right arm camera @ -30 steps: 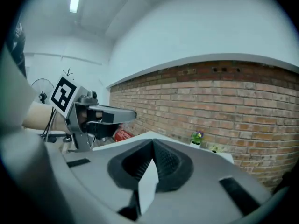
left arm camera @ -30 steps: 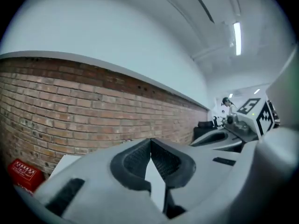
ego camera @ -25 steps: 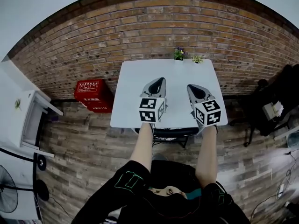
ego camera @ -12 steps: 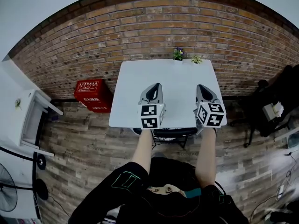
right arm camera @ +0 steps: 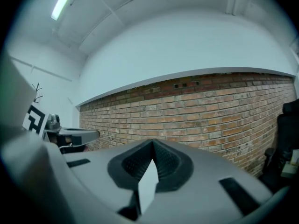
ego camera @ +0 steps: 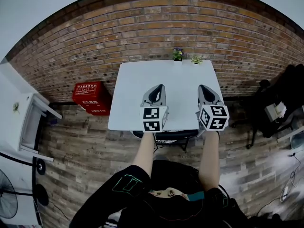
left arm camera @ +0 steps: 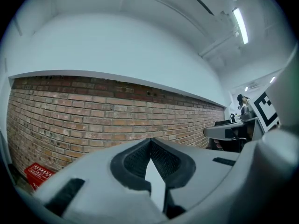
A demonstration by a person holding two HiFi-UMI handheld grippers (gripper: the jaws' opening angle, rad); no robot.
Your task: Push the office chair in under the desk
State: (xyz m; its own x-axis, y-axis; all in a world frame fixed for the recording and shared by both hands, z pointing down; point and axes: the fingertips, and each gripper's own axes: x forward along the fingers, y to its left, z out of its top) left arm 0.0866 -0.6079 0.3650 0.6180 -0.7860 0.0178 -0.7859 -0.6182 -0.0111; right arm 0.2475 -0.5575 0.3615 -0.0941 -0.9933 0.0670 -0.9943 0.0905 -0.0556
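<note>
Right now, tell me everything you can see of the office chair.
Only a dark, curved strip of the office chair shows in the head view, poking out from under the near edge of the white desk, with black base parts below it. The rest is hidden beneath the top. Whether anything touches it cannot be told.

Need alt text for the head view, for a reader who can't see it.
The left gripper and right gripper, both shut, are held side by side over the near edge of a white desk; the office chair peeks out beneath it. A brick wall stands behind, a red box on the floor at left.
</note>
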